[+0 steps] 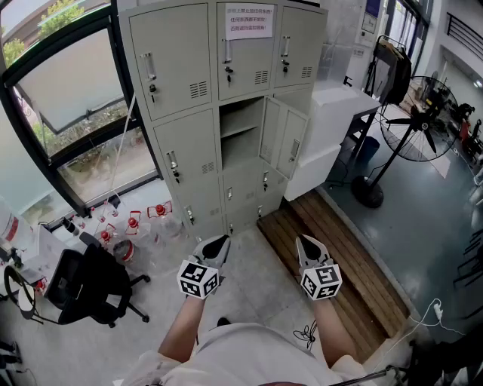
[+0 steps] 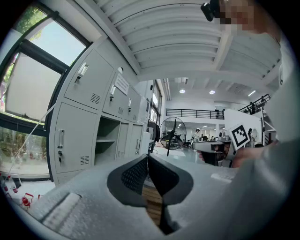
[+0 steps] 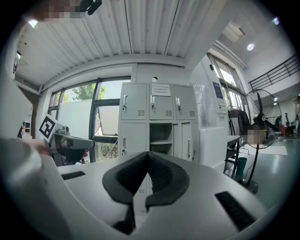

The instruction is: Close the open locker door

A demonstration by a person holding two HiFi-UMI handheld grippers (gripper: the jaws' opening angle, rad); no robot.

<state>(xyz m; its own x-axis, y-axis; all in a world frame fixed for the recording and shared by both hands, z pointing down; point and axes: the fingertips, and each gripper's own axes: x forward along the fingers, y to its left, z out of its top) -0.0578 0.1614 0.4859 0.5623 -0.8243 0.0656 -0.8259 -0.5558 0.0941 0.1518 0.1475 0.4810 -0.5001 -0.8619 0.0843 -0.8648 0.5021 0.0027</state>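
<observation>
- The open door (image 1: pixel 281 137) belongs to the middle column of the locker (image 1: pixel 181 68), second row from the top. It is swung out to the right of its compartment (image 1: pixel 240 113), with its free edge standing off the locker front towards you.
- One shelf (image 1: pixel 241 130) crosses the compartment. The doors to its left and above it sit flush.
- A paper notice (image 1: pixel 249 21) is stuck on the top middle door, directly above the compartment.
- Your left gripper (image 1: pixel 219 240) has its fingers pressed together with nothing between them. It is held level, pointing at the locker, well short of the locker's foot.
- Your right gripper (image 1: pixel 302 240) is the same: fingers pressed together, nothing pinched, level. It sits beside the left one and roughly below the door in the head view.
- Neither gripper touches the locker or the door. In the right gripper view the compartment and door show straight ahead, just above the fingertips.
- Each gripper carries its marker cube (image 1: pixel 198 279) at the end nearest you.
- A white cabinet (image 1: pixel 332 121) stands just beside the locker's right side.
- A wooden platform (image 1: pixel 332 264) lies on the floor (image 1: pixel 249 271) from the locker's right front corner outward, passing under your right gripper.
- Bottles (image 1: pixel 136 226) with red caps stand on the floor at the locker's left front corner, below the window (image 1: pixel 68 98).
- A black chair (image 1: pixel 90 286) stands near those bottles, to your left.
- A fan (image 1: pixel 419 124) on a stand is well to the right, past the cabinet.
</observation>
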